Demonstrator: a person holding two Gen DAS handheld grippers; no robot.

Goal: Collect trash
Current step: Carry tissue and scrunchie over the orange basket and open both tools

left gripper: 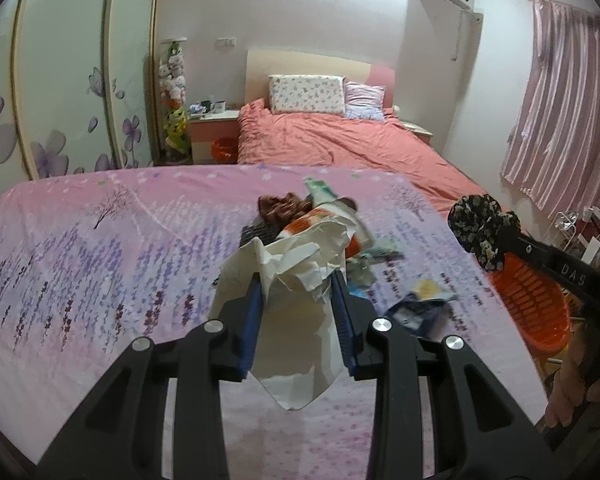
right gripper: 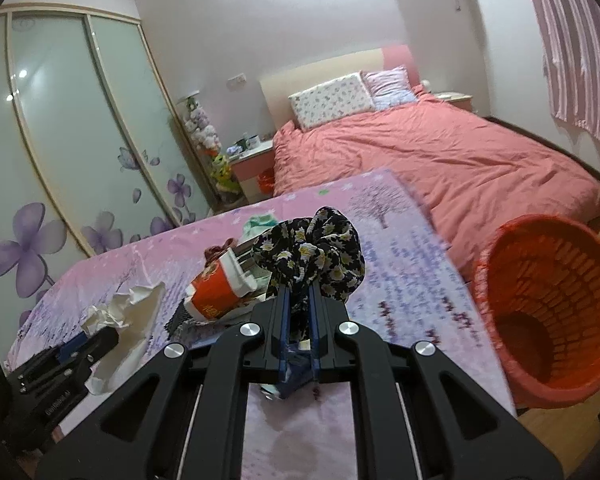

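Note:
My left gripper [left gripper: 298, 280] is shut on a crumpled white paper [left gripper: 300, 340], held above the table; the paper [right gripper: 128, 312] and the gripper [right gripper: 96, 338] also show at the lower left of the right wrist view. My right gripper [right gripper: 299, 290] is shut on a black floral cloth [right gripper: 316, 252], which bunches out past its fingertips. The cloth [left gripper: 482, 228] hangs near the table's right edge, by an orange basket [right gripper: 540, 220]. A pile of trash stays on the table: an orange-and-white paper cup [right gripper: 214, 296], a brown item [left gripper: 280, 206] and a blue wrapper [left gripper: 416, 312].
The table wears a pink lavender-print cloth [left gripper: 100, 260]. The orange basket [left gripper: 532, 300] stands on the floor off the table's right side. Behind lie a bed with a red cover [left gripper: 340, 140], a flowered wardrobe [left gripper: 60, 100], a nightstand [left gripper: 214, 120] and pink curtains [left gripper: 568, 100]. A hand [left gripper: 580, 380] holds the right tool.

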